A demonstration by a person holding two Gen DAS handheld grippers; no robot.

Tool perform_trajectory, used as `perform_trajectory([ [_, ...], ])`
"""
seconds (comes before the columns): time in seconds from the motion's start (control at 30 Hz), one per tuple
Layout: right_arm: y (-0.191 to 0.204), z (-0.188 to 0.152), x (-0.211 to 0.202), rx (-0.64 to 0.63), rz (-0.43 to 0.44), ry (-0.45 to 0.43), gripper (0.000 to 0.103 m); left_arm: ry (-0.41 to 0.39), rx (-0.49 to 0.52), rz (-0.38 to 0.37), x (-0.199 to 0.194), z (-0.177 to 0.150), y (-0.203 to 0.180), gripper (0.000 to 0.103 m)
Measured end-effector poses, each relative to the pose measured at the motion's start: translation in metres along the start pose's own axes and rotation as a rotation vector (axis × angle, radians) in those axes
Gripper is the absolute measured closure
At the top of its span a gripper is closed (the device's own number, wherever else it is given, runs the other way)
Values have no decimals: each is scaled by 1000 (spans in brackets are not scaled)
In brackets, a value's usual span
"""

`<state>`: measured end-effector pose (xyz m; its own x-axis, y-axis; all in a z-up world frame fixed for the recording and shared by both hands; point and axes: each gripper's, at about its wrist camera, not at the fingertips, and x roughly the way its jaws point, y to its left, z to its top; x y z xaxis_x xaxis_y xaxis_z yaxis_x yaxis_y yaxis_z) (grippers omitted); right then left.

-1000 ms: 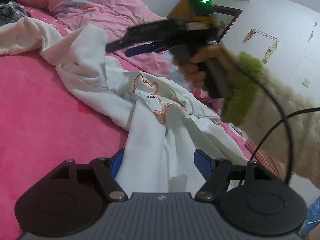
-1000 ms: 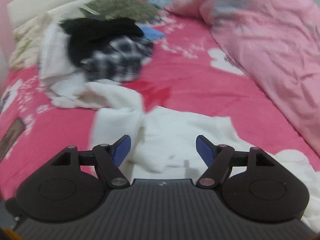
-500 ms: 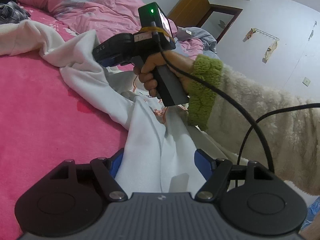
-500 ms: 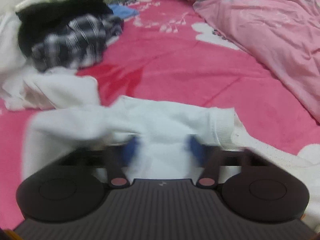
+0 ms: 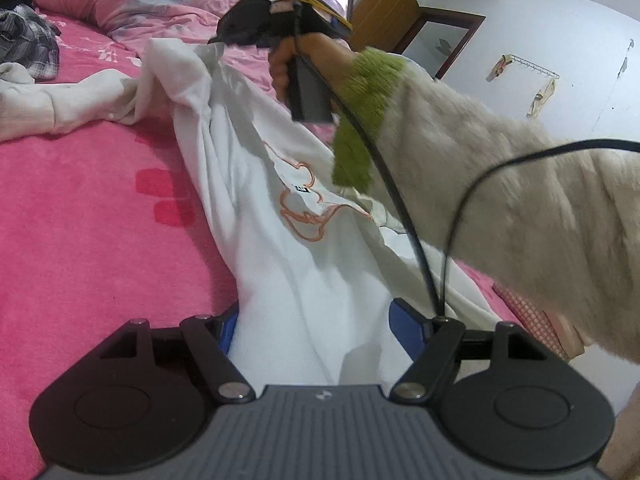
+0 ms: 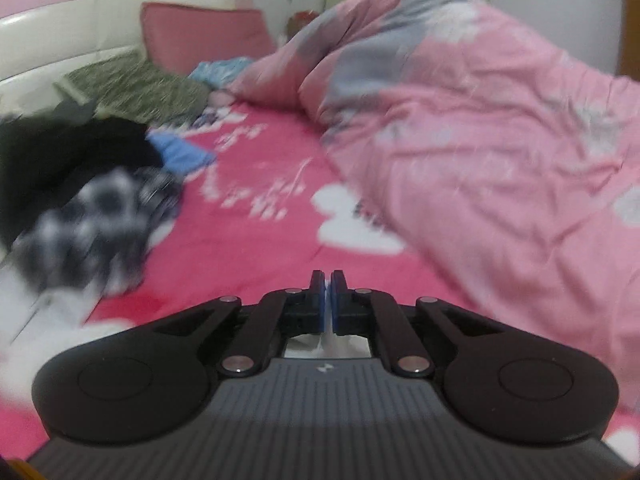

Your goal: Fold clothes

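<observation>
With the right gripper (image 6: 328, 300) clamped on a raised edge of the white garment (image 5: 304, 272) at 12 o'clock and left gripper (image 5: 312, 328) jaws apart astride its near end, spreading appears underway; next, close left.

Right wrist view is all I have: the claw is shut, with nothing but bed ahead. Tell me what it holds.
Observer: The right claw pinches an edge of the white shirt and holds it above the pink bed.
Operator: Report the left claw.
Observer: The left claw is open around the shirt's lower end.
Operator: Say which face of the shirt is up.
Observer: An orange outline print shows on the upward side.
</observation>
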<state>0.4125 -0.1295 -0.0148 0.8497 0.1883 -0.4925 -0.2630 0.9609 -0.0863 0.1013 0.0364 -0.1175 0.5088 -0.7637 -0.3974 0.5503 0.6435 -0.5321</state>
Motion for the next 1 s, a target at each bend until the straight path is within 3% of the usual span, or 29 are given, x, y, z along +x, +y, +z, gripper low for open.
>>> perform_trajectory([
  [0.13, -7, 22, 16, 33, -17, -74, 103, 1, -1, -8, 0, 1, 1, 27],
  [0.3, -7, 12, 31, 43, 57, 37, 101, 4, -1, -7, -1, 1, 0, 26],
  [0.4, -5, -1, 5, 4, 123, 83, 98, 7, 6, 2, -2, 0, -3, 26],
  [0.47, -4, -8, -19, -11, 175, 110, 82, 9, 10, 7, -2, -1, -5, 26],
  [0.63, 6, -22, -71, 26, 358, 233, 56, 13, 37, 25, -3, 0, -12, 24],
  [0.67, 8, -25, -82, 33, 395, 257, 55, 14, 42, 28, -3, 0, -14, 23],
  [0.73, 30, -36, -88, -17, 421, 316, 55, 11, 45, 20, -6, 0, -16, 20],
  [0.83, 62, -53, -75, -114, 346, 364, 61, 6, 30, 10, -15, -2, -17, 20],
  [0.87, 68, -58, -67, -119, 323, 384, 83, 4, 23, 8, -18, -2, -16, 20],
  [0.9, 72, -61, -58, -115, 307, 407, 97, 2, 10, 7, -22, -2, -15, 20],
  [0.97, 74, -60, -51, -68, 317, 395, 101, -18, -16, -2, -32, 1, -12, 20],
  [1.0, 74, -56, -54, -39, 361, 351, 101, -33, -18, 3, -36, 2, -11, 20],
])
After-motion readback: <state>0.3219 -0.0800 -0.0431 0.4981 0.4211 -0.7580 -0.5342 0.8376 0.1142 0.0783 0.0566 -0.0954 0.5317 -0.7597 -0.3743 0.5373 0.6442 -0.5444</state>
